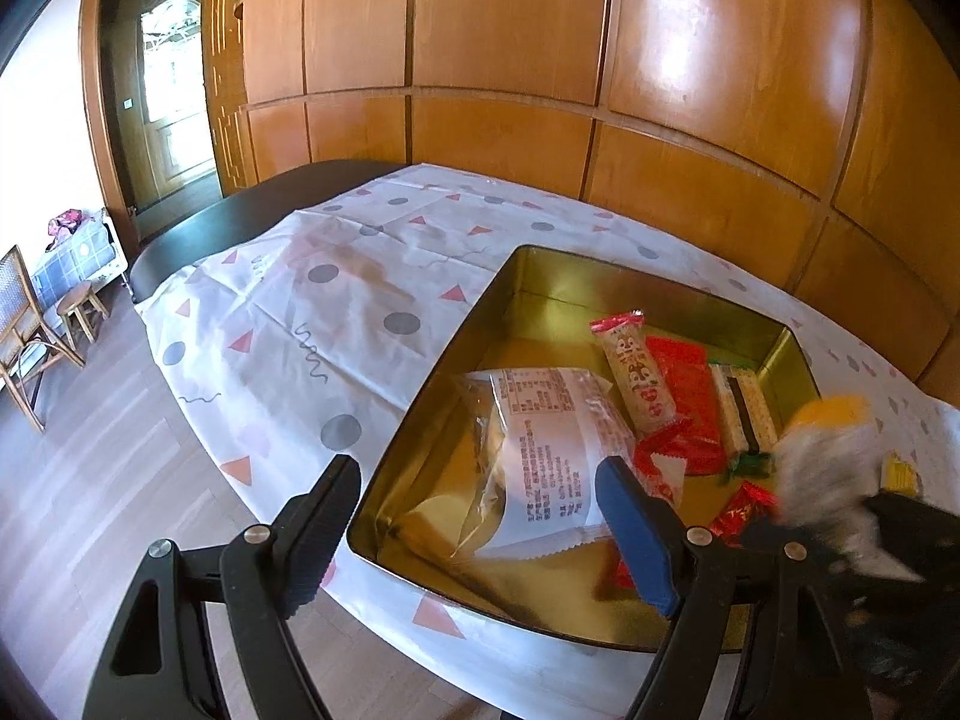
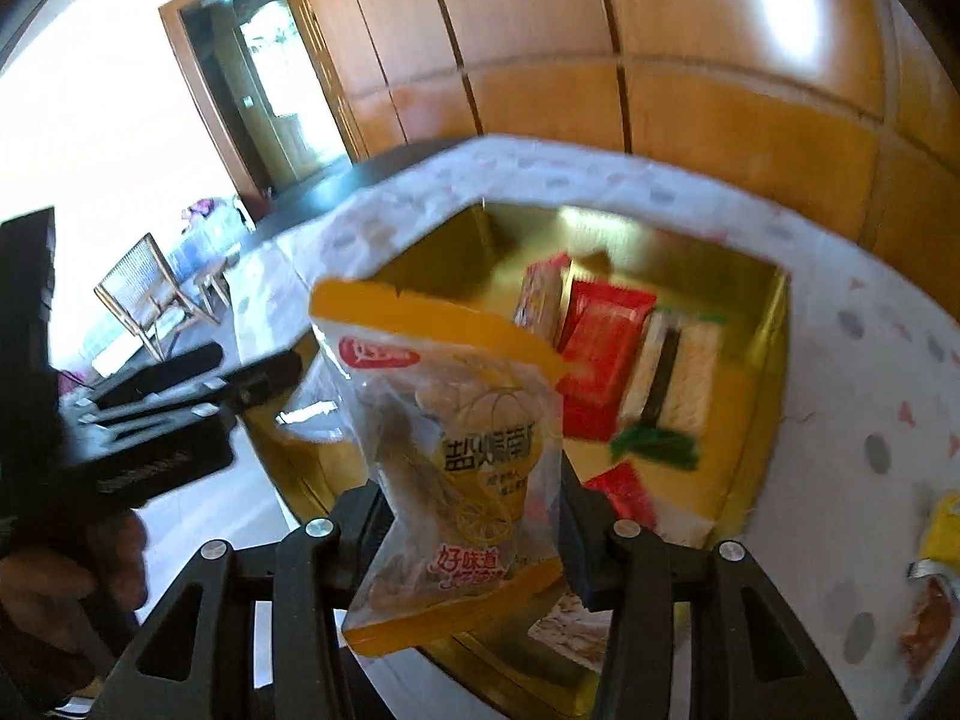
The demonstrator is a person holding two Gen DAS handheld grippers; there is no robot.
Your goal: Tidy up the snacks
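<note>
left gripper point(image 1: 474, 516): yours was all matte black plastic, two long fingers on linked arms with triangular cutouts
pads: one finger point(image 1: 636, 534) wore a blue pad, the other a ribbed black one
screws: round silver pivot pins sat on top of each link
right gripper point(image 2: 474, 531): same black build, same silver pins, same cutouts
markings: some lettering showed on the black body, too blurry to read
</note>
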